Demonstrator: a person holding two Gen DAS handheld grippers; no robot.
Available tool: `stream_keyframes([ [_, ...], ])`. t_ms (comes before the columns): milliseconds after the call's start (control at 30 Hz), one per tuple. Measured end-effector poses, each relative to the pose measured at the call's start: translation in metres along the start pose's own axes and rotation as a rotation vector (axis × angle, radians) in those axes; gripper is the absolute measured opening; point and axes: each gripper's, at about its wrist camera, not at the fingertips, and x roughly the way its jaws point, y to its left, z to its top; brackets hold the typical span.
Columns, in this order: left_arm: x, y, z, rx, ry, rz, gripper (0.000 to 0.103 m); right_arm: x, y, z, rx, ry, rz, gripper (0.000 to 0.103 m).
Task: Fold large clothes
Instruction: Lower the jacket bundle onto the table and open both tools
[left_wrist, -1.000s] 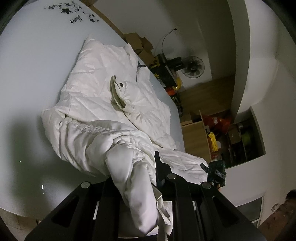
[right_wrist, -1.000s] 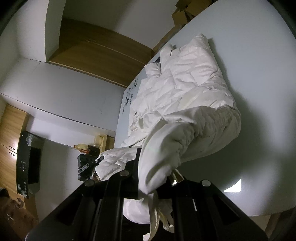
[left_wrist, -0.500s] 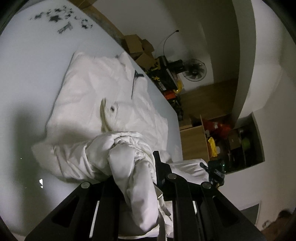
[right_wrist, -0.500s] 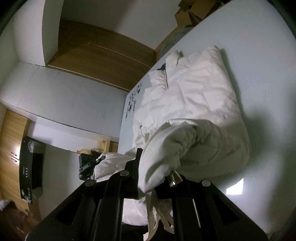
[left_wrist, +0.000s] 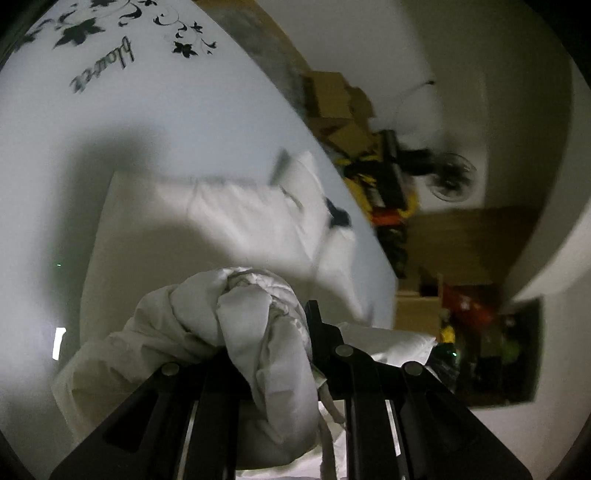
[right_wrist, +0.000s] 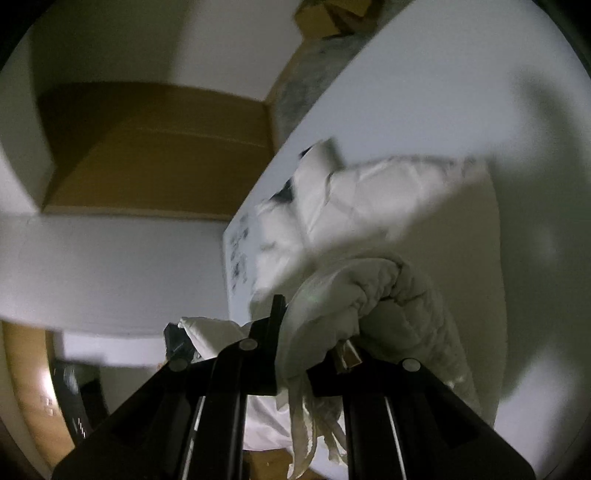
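We had both grippers clamped on the same white padded jacket (left_wrist: 236, 229), each at a bunched corner of its near edge. The left gripper (left_wrist: 266, 332) had its fingers clenched on a thick wad of quilted cloth; the wad bulged up between them and spilled down over the frame. The right gripper (right_wrist: 314, 332) likewise pinched a rolled handful, with loose strips of fabric hanging below its fingers.

The rest of the jacket lay spread on the white tabletop (left_wrist: 184, 110), its collar end farthest from us, near the far edge. We judged the two-corner hold was chosen so the hem could be carried as one straight edge over the body toward the collar, giving a square fold instead of a twisted one. The deep bites suited the puffy, slippery cloth, which a shallow pinch might drop.

Both views were blurred by motion. Leaf decals (left_wrist: 110, 33) marked the far tabletop. Beyond it stood boxes (left_wrist: 332, 107) and a fan (left_wrist: 450, 177).
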Motion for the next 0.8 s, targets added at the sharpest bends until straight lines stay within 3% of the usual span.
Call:
stream_keyframes([
  [200,0.055,0.014,0.043,0.013,0.000,0.056,0.013,0.049,-0.050,0.049,0.067,-0.012,-0.049,0.010],
  [500,0.089,0.040,0.057,0.004,0.012,0.060,0.014,0.072,-0.072,0.056,0.037,-0.001,-0.048,0.008],
  [567,0.084,0.038,0.056,-0.008,-0.003,0.066,0.015,0.068,-0.067,0.056,0.042,-0.003,-0.043,0.013],
  [633,0.074,0.032,0.052,-0.027,-0.009,0.067,0.017,0.057,-0.056,0.054,0.035,-0.015,-0.031,0.024],
  [667,0.064,0.029,0.050,-0.032,-0.013,0.052,0.020,0.050,-0.050,0.052,0.026,-0.027,-0.018,0.029],
  [700,0.055,0.025,0.048,-0.031,-0.021,0.019,0.033,0.041,-0.042,0.049,0.016,-0.051,0.000,0.042],
  [733,0.044,0.019,0.047,-0.026,-0.032,-0.020,0.055,0.028,-0.034,0.045,0.006,-0.088,0.018,0.056],
  [767,0.031,0.012,0.045,-0.019,-0.047,-0.055,0.069,0.016,-0.027,0.043,-0.004,-0.129,0.026,0.061],
  [800,0.019,0.005,0.045,-0.009,-0.068,-0.077,0.093,0.003,-0.021,0.041,-0.006,-0.175,0.027,0.062],
])
